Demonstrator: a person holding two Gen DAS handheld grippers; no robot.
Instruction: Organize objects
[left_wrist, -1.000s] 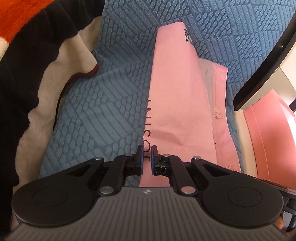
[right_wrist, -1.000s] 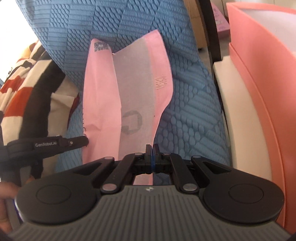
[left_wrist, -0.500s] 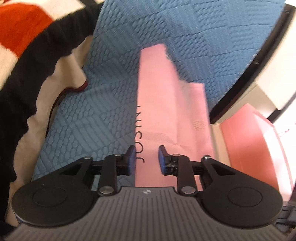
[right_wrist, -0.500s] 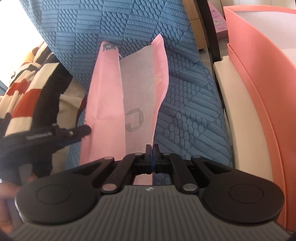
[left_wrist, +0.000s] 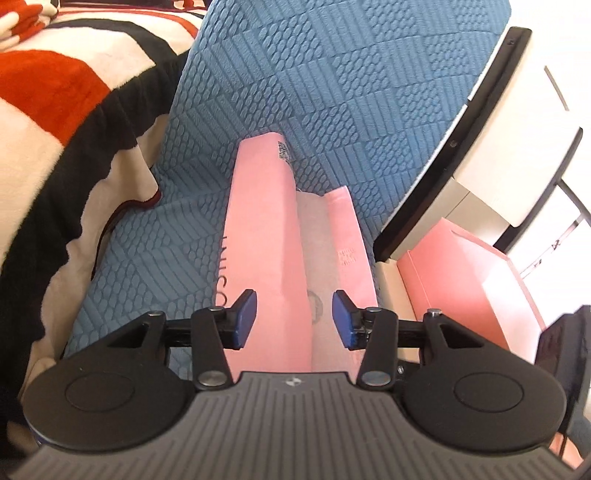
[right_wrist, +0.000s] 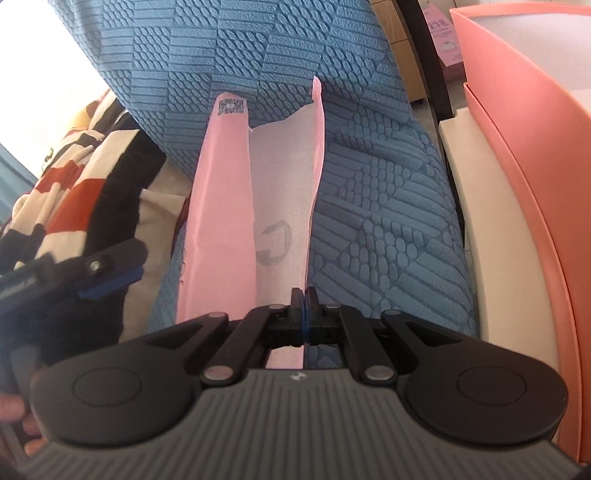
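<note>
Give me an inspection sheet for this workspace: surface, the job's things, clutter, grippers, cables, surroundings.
Surface: blue textured sofa cover.
Job's things: pink bag lying on the cover, mouth spread, pale lining showing.
Clutter: red, black and white blanket at the sofa's left.
Grippers: left gripper opening, bag beneath but untouched; right gripper shut on the bag's right edge.
Cables: nothing seen.
Surroundings: pink box on a cream ledge; white drawers.

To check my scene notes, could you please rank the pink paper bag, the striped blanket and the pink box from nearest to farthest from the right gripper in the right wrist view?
1. Pink paper bag: pinched in the right gripper.
2. Pink box: right side.
3. Striped blanket: far left.
</note>
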